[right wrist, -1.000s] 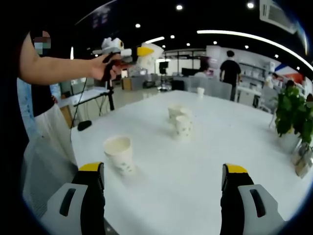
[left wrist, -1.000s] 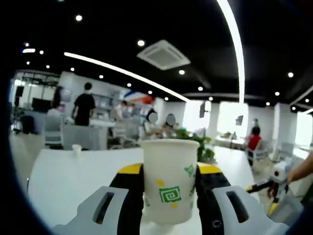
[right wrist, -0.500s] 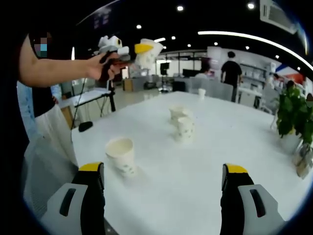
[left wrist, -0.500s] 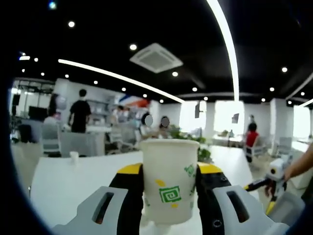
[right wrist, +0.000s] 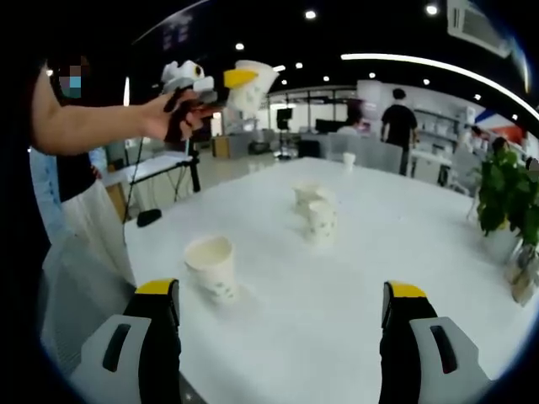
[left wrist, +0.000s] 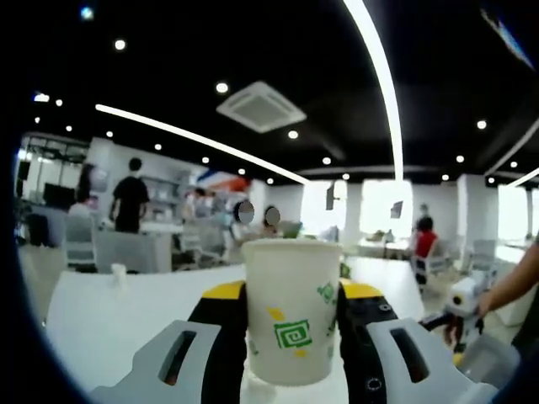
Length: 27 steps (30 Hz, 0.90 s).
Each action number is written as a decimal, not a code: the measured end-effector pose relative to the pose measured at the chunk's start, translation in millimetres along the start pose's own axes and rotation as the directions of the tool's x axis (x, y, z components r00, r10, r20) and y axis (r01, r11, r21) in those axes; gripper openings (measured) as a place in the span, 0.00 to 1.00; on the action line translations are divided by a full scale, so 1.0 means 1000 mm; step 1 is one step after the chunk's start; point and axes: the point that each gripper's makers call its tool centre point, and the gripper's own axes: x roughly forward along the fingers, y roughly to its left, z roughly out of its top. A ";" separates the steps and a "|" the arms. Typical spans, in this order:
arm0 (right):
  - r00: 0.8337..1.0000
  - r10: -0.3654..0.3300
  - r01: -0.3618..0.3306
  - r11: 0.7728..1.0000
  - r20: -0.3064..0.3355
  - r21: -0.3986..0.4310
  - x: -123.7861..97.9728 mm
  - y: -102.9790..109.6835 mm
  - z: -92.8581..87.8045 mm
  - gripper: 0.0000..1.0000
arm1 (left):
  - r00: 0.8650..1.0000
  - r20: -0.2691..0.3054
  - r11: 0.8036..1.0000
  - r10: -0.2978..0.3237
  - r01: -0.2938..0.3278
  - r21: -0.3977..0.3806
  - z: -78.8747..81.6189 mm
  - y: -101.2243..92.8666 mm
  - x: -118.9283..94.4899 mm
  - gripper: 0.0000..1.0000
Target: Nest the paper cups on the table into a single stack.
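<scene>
I have a paper cup with green print point(left wrist: 290, 321) clamped upright between the jaws of my left gripper point(left wrist: 290, 337), lifted high above the white table point(right wrist: 404, 252). My right gripper point(right wrist: 282, 337) hangs with its jaws spread wide and nothing in them. Nearest that gripper on the table stands a lone cup point(right wrist: 210, 267); beyond it, toward the table's middle, a pair of cups point(right wrist: 314, 210) sits touching. I judge the next move is lowering my held cup straight into the lone cup's mouth, keeping it upright and centred so the rims don't catch.
</scene>
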 end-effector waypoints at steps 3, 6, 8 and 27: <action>1.000 -0.001 0.001 1.000 0.003 0.002 -0.001 0.000 0.001 0.99 | 1.000 0.022 1.000 -0.006 0.006 -0.006 0.003 -0.009 -0.001 0.40; 1.000 -0.002 0.002 1.000 0.002 0.001 -0.002 0.000 0.000 0.99 | 0.999 0.042 1.000 -0.020 0.020 -0.010 0.006 -0.020 -0.001 0.40; 1.000 -0.002 0.002 1.000 0.003 0.000 -0.002 0.000 0.000 0.99 | 0.998 0.050 1.000 -0.025 0.026 -0.009 0.007 -0.026 -0.001 0.40; 1.000 0.007 -0.006 1.000 0.022 -0.006 0.001 0.002 0.012 0.99 | 0.992 0.066 0.994 -0.104 0.102 0.032 0.005 -0.072 -0.005 0.40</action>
